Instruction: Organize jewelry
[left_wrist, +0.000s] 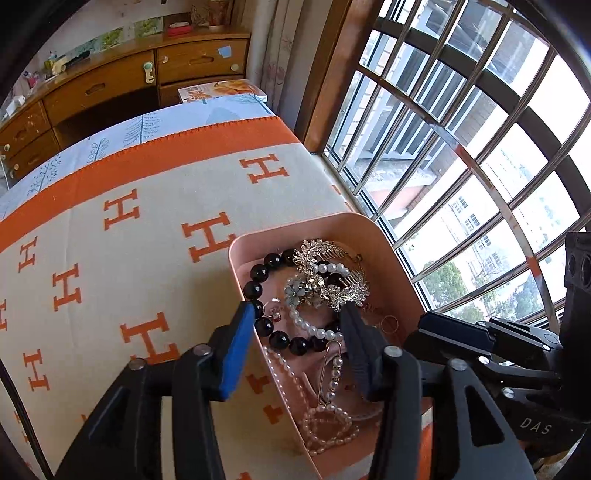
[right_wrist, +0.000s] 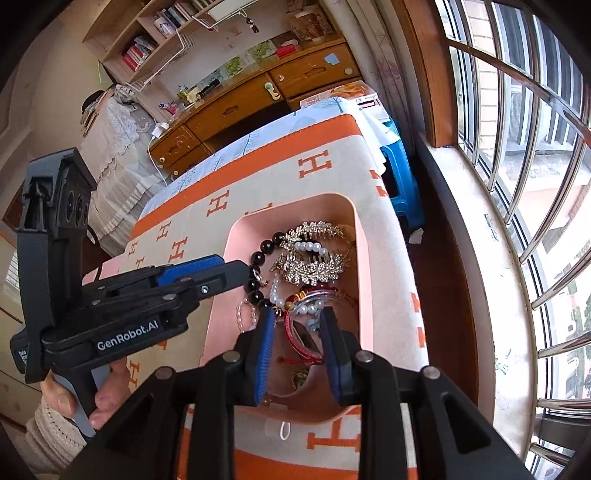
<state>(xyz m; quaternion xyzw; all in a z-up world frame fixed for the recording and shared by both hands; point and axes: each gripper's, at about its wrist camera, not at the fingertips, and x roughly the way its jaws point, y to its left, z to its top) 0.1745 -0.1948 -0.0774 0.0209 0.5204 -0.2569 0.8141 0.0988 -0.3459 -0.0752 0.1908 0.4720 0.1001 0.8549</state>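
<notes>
A pink tray (left_wrist: 295, 227) on the H-patterned cloth holds a heap of jewelry. In it lie a black bead bracelet (left_wrist: 258, 275), a rhinestone hair comb (left_wrist: 325, 251) and pearl strands (left_wrist: 325, 424). My left gripper (left_wrist: 299, 312) hangs open over the tray's left side. Its blue pad is at the tray wall and the black beads lie between its fingers, unpressed. In the right wrist view my right gripper (right_wrist: 296, 312) stands open low in the tray (right_wrist: 291, 208). A clear bangle with red cord (right_wrist: 301, 326) lies between its pads. The left gripper (right_wrist: 234, 265) reaches in from the left.
The cream and orange cloth (left_wrist: 110, 258) covers the table. A barred window (left_wrist: 480, 147) runs close along the right side. A wooden desk with drawers (left_wrist: 110, 85) stands behind. A blue stool (right_wrist: 402, 184) sits beyond the table's far corner. A person's hand (right_wrist: 103, 398) grips the left handle.
</notes>
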